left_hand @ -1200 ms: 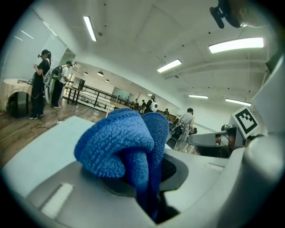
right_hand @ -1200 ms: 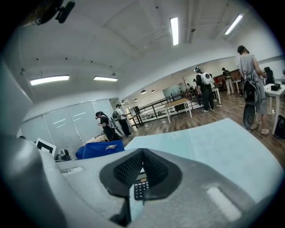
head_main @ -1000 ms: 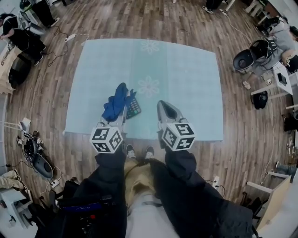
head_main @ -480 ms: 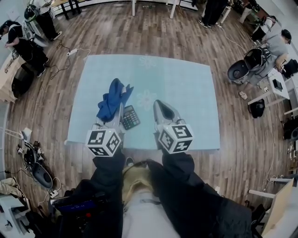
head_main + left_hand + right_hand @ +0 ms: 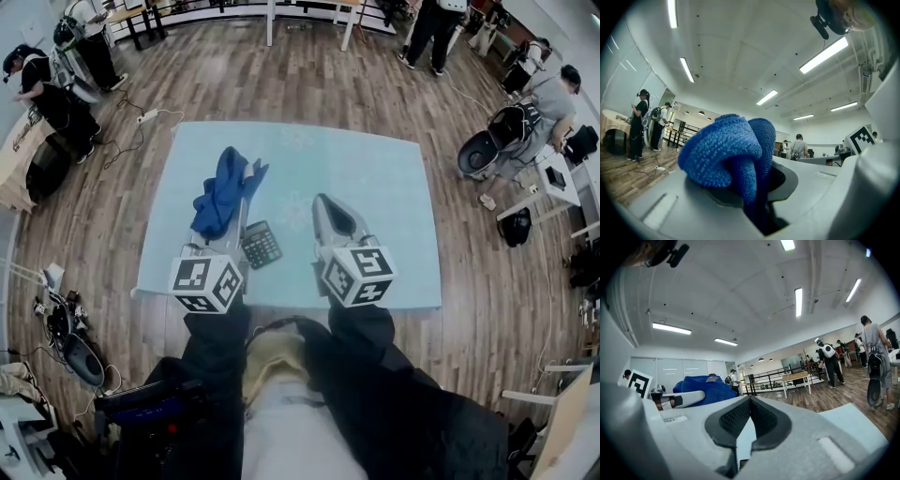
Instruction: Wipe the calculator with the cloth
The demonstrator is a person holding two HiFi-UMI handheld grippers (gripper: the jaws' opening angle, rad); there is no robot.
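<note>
Currently, my left gripper (image 5: 240, 216) has its fingers clamped on the blue cloth (image 5: 221, 194), ready for wiping. The calculator (image 5: 262, 245) lies on the floor mat (image 5: 384, 187) just beside it. My right gripper (image 5: 750, 401) has its fingers together, empty, clear of the work.

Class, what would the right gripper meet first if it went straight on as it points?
Nothing nearby: the right gripper points over bare mat, apparently about level, so its way looks free.

Black sleeves (image 5: 217, 345), grey fingers (image 5: 330, 221) (checkered marker cubes (image 5: 358, 275))
</note>
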